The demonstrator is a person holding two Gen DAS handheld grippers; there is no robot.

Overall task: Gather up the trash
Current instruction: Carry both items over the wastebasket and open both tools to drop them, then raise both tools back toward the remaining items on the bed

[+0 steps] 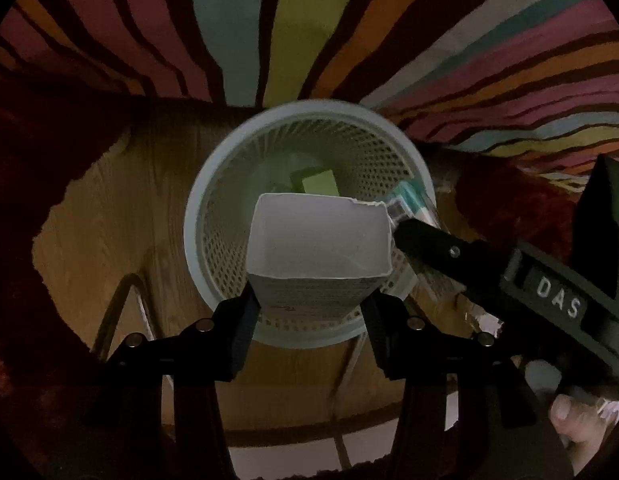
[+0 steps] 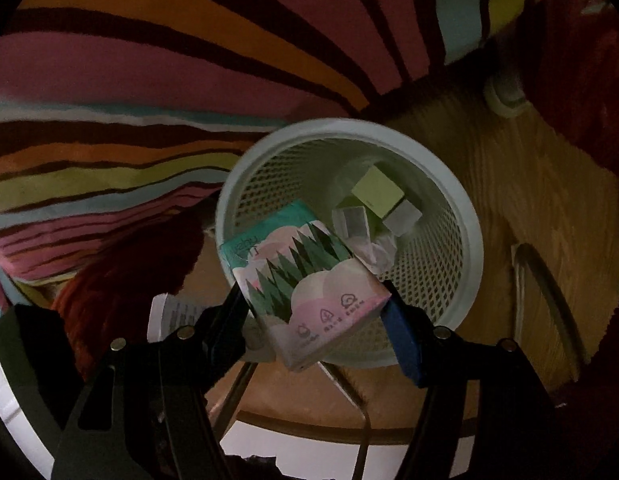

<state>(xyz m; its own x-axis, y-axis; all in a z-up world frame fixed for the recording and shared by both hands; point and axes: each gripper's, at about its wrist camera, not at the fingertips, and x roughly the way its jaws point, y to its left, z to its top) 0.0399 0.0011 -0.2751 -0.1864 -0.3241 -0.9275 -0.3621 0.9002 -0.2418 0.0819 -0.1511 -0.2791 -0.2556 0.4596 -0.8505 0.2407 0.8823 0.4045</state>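
Left hand-held gripper [image 1: 309, 300] pinching open white carton [image 1: 317, 240], right hand-held gripper [image 2: 313, 312] clamping glossy tissue pack [image 2: 305, 276]; round mesh bin [image 2: 465, 216] below

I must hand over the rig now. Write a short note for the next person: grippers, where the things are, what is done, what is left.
Left gripper: shut on an open white carton, above the white mesh bin.
Right gripper: shut on a tissue pack, also over the bin.
Done: a green box, small boxes and crumpled paper lie in the bin.
Left: release both items into the bin; a printed sheet lies beside it.
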